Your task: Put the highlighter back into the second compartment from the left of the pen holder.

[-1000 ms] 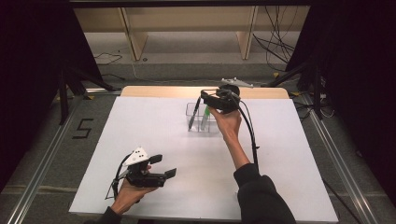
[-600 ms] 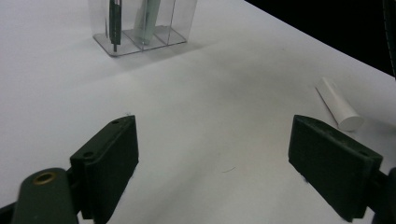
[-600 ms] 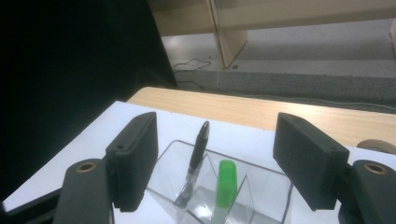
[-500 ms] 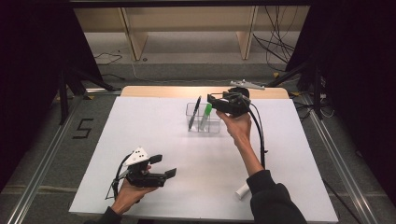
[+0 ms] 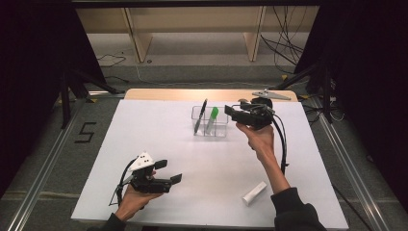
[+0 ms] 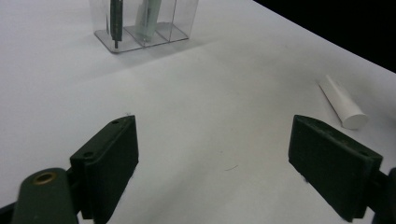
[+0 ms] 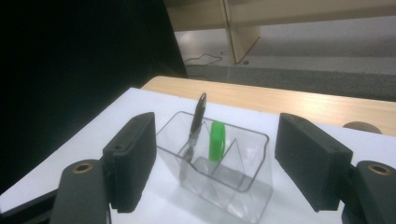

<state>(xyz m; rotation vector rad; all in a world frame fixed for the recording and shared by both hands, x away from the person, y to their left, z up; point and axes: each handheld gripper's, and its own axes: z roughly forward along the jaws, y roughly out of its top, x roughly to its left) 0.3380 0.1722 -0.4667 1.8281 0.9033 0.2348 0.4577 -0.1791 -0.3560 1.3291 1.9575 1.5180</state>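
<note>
- While held up beside the clear organizer (image 5: 210, 126), right gripper (image 5: 235, 114) released: jaws wide apart, nothing between the pads, just been opening.
- Organizer just ahead of the right jaws, slightly below them, seen through the gap in the right gripper view (image 7: 219, 172); no contact.
- Three compartments in a row. Black pen (image 5: 200, 116) upright-tilted in the one farthest from the right gripper in the high view; green-capped marker (image 5: 211, 119) in the middle one; nearest one to the gripper without any visible content.
- Same pair in the right gripper view: pen (image 7: 195, 126) leaning, tip over the rim; green cap (image 7: 217, 141) next to it, both between the two jaws in frame but well ahead of the pads.
- Left gripper (image 5: 168, 171) released too: jaws spread, bare table (image 5: 144, 134) between them, hovering low near the person's edge.
- Organizer (image 6: 144, 23) far ahead of the left jaws, toward the left pad's side in the left gripper view.
- White cylinder (image 6: 342, 102) lying flat ahead of the right-hand pad in the left gripper view, apart from it; in the high view (image 5: 254, 193) well apart from the left gripper, below the right forearm.
- Cable hanging from the right gripper down along the forearm.
</note>
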